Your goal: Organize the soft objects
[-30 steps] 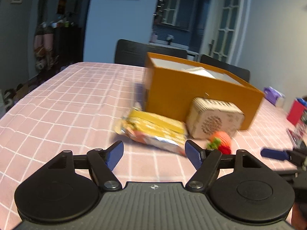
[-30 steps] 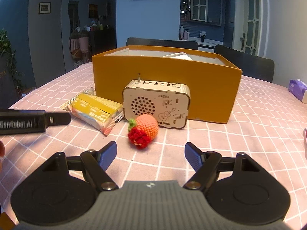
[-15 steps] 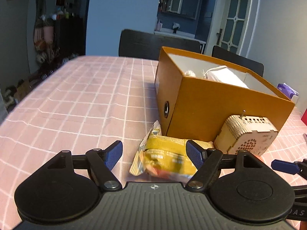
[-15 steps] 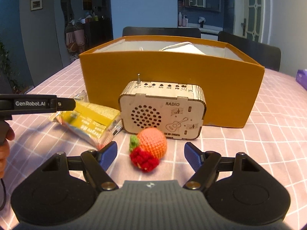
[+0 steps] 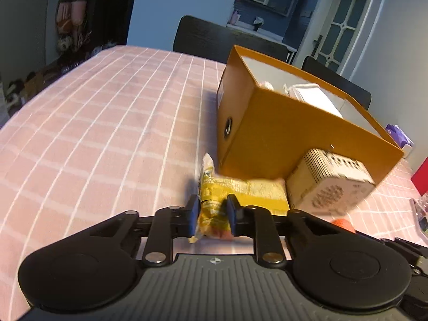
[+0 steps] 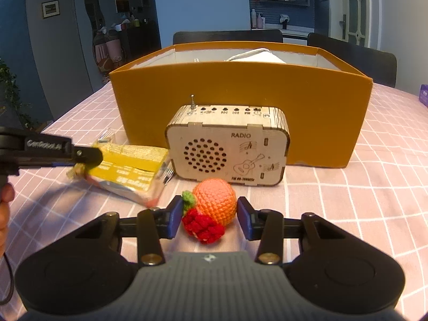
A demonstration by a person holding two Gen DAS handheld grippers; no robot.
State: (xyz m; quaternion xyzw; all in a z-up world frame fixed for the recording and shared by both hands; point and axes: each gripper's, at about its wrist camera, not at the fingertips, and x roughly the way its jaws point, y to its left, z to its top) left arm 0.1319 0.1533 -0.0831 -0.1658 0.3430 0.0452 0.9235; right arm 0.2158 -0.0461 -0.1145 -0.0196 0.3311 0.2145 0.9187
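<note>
**Both grippers closing on soft items in front of the box**

We log the scene from largest to smallest.

The table (image 5: 101, 123) carries a pink checked cloth. On it stands the open orange box (image 6: 240, 101); something white (image 6: 256, 54) shows above its rim, and we cannot tell what it is. In the left wrist view the box sits at about 1 o'clock from the gripper.

Against the box's near wall stands the wooden radio (image 6: 227, 149), upright, speaker grille facing us. In the right wrist view it is at 12 o'clock, just beyond the fingertips.

The yellow snack packet (image 6: 128, 171) lies flat on the cloth at 9 o'clock from the radio, one end close to it. The left gripper (image 5: 213, 212) has its jaws nearly together on the near end of the packet, the pads pressing the wrapper on both sides; these jaws have just been closing. The packet otherwise rests on the table. In the right wrist view a finger of that gripper crosses in at 9 o'clock and overlaps the packet.

The crocheted orange fruit (image 6: 214, 206), with a green leaf and a red tuft, lies in front of the radio. The right gripper (image 6: 208, 218) brackets it; its jaws have just been closing, and the pads are at or nearly at the yarn. We cannot tell whether they press it.
</note>
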